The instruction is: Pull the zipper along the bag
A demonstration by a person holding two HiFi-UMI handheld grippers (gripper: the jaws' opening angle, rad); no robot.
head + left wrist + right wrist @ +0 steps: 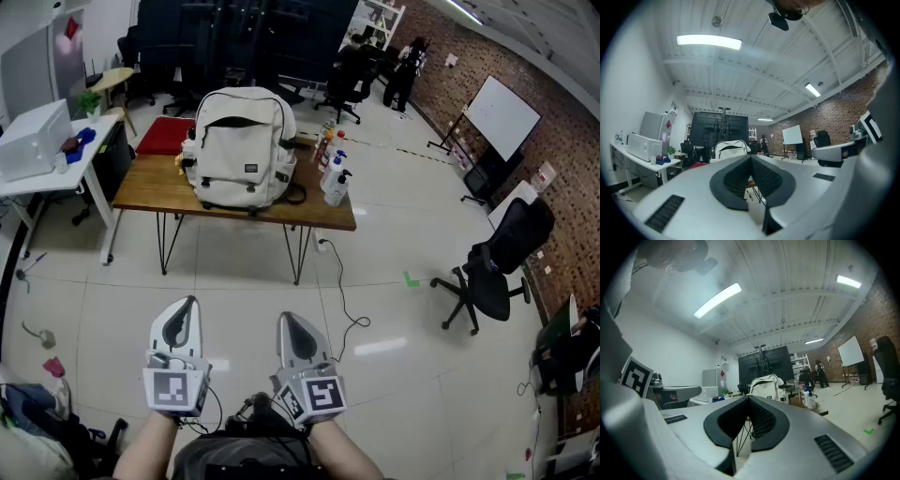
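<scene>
A cream backpack (239, 145) stands upright on a wooden table (150, 192) across the floor, far ahead of both grippers. A dark zipper line curves over its top. My left gripper (187, 305) and right gripper (286, 321) are held side by side low over the floor, both pointing level toward the table. Each is shut with nothing between its jaws. In the left gripper view the backpack (730, 149) shows small just above the left gripper (751, 157). In the right gripper view the backpack (765, 385) sits above the right gripper (749, 398).
Spray bottles (335, 173) stand on the table's right end, with a red item (164, 136) behind its left. A white desk (33, 141) stands at left, a black office chair (492, 267) at right. A cable (347, 300) trails over the floor from the table.
</scene>
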